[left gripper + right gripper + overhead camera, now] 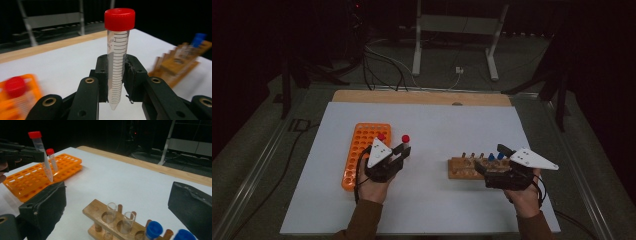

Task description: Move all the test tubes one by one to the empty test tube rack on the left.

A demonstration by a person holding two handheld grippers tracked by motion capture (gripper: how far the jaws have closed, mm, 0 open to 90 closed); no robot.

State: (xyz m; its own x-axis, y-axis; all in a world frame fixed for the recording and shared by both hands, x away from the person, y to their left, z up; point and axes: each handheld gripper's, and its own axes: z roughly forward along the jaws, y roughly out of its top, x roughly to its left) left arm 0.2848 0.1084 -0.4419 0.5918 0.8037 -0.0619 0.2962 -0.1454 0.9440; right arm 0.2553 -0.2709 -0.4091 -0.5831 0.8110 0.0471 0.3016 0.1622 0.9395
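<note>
My left gripper (pixel 403 150) (pixel 116 75) is shut on a clear graduated tube with a red cap (pixel 405 139) (pixel 117 60), held upright just right of the orange rack (pixel 362 150) (pixel 62 166). A second red-capped tube (pixel 381 136) (pixel 52 157) stands in that rack. My right gripper (pixel 492 160) (pixel 117 202) is open, its jaws spread on either side of the wooden rack (pixel 461 168) (pixel 97 212). That rack holds two blue-capped tubes (pixel 495 157) (pixel 153 230) and two open glass tubes (pixel 111 211). Nothing is between the right jaws' pads.
Both racks sit on a white mat (pixel 437 125) over a wooden table (pixel 422 97). A metal stand (pixel 454 30) and cables lie on the floor beyond the far edge. The mat between the racks is bare.
</note>
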